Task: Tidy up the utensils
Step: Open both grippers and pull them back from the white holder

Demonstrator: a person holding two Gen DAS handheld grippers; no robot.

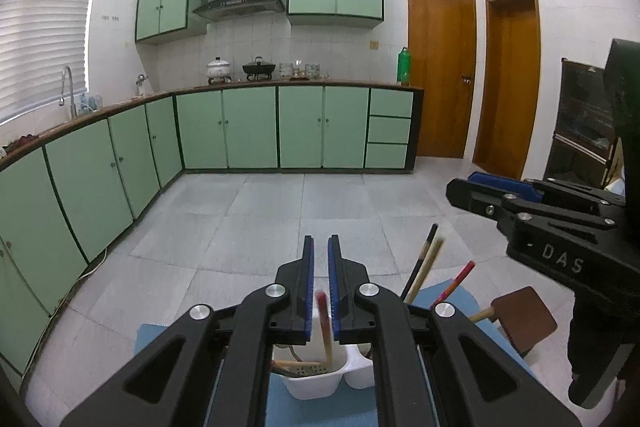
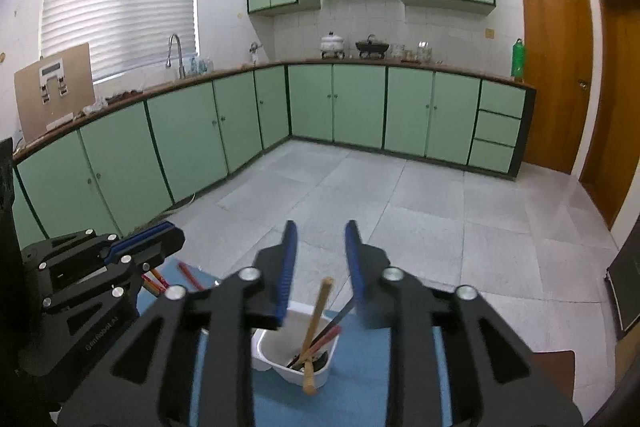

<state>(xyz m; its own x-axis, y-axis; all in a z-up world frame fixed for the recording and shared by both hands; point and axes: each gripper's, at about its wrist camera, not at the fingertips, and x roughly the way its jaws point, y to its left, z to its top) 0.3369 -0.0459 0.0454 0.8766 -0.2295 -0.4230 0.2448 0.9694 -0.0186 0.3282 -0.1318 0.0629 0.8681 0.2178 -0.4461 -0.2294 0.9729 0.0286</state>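
A white utensil holder (image 1: 316,383) stands on a blue mat (image 1: 320,409); it also shows in the right wrist view (image 2: 280,355). In it stand a red-tipped wooden utensil (image 1: 325,323), a wooden stick (image 2: 316,327) and dark utensils. My left gripper (image 1: 321,267) hovers just above the holder with its jaws narrowly apart and nothing between them. My right gripper (image 2: 320,247) is open and empty above the holder. More utensil handles (image 1: 424,267) rise to the right. Each gripper also appears in the other's view, the right (image 1: 520,203) and the left (image 2: 132,247).
A brown wooden block on a handle (image 1: 524,319) lies at the mat's right edge. Red chopsticks (image 2: 192,275) lie on the mat by the left gripper. Green kitchen cabinets (image 1: 240,127) and a tiled floor (image 1: 280,219) lie beyond.
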